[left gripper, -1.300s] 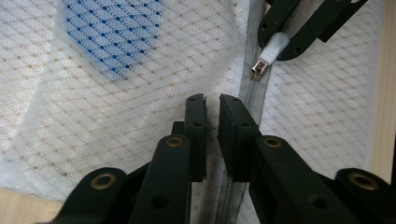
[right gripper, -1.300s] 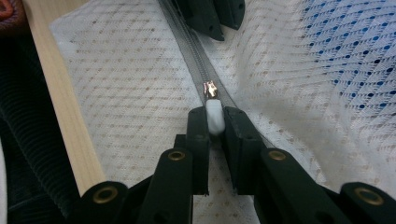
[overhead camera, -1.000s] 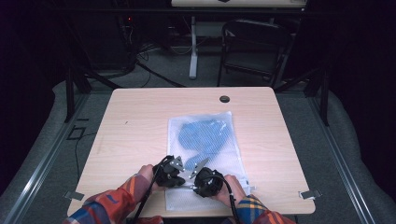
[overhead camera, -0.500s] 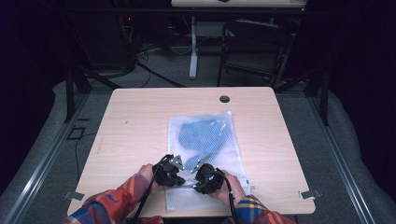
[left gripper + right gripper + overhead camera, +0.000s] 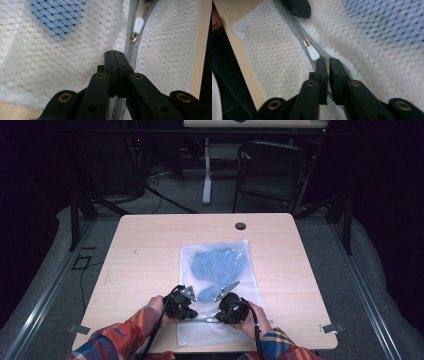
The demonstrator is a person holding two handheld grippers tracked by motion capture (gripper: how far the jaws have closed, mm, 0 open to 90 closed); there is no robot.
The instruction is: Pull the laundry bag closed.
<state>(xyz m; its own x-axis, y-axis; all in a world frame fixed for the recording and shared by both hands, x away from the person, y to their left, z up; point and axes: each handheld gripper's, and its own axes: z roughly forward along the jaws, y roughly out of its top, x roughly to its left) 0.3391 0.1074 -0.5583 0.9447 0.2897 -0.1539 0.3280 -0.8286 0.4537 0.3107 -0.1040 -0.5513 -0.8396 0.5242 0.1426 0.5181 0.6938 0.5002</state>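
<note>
A white mesh zip bag (image 5: 220, 330) lies on the wooden table (image 5: 150, 250) with a blue fabric item (image 5: 217, 267) inside it. Both grippers sit at the bag's near end, facing each other along the zipper (image 5: 132, 52). My left gripper (image 5: 196, 316) (image 5: 115, 53) is shut, its tips pinching the mesh just beside the zipper, a little short of the white pull tab (image 5: 138, 25). My right gripper (image 5: 218, 318) (image 5: 328, 60) is nearly closed on the zipper line, with the pull tab (image 5: 312, 53) touching its left jaw tip. The left gripper's fingertips (image 5: 298, 7) show beyond.
A black cable hole (image 5: 240, 226) is in the table's far edge. Metal clips (image 5: 331, 327) mark the near corners. A dark chair (image 5: 272, 170) and a desk leg (image 5: 206, 175) stand behind the table. The near table edge (image 5: 242, 65) runs close beside the bag.
The right gripper has edged slightly to the right, away from the left one. The left gripper and the bag have stayed put.
</note>
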